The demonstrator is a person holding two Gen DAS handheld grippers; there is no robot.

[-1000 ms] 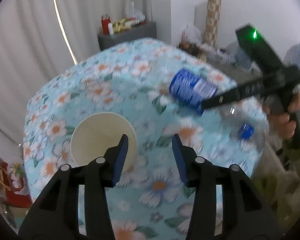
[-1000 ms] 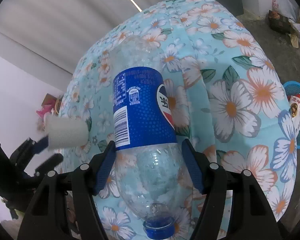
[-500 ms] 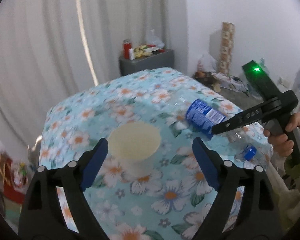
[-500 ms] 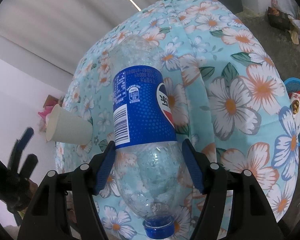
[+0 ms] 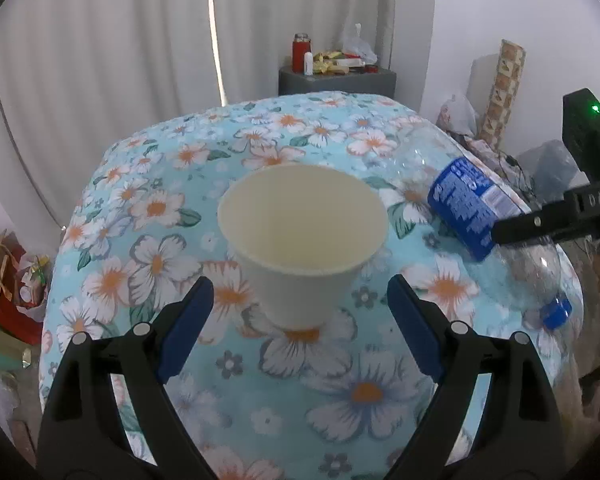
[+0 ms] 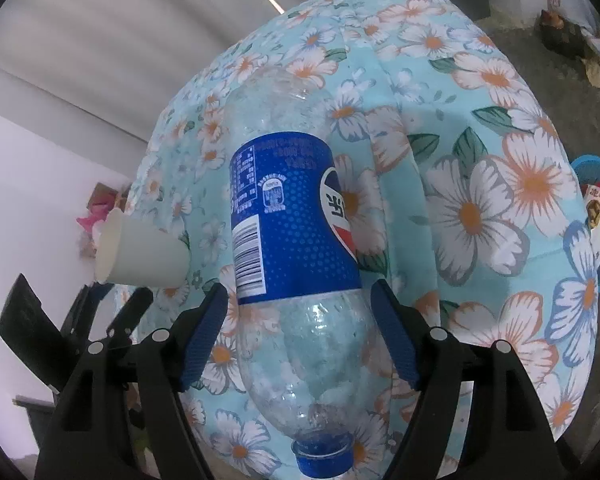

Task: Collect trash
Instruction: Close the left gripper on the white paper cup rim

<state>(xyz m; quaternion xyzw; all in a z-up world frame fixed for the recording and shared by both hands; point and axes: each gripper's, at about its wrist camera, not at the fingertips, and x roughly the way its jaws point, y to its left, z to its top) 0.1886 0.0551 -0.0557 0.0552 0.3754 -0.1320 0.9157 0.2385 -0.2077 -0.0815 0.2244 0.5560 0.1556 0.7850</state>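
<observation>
Two pieces of trash sat on the flowered desk: a paper cup standing upright near the left tongs, which gaped wide without touching it, and a plastic bottle lying on its side between the right tongs, whose blue pads were spreading apart from it.

L gripper wide apart, angled down; R gripper opening (both tilted downward).
</observation>
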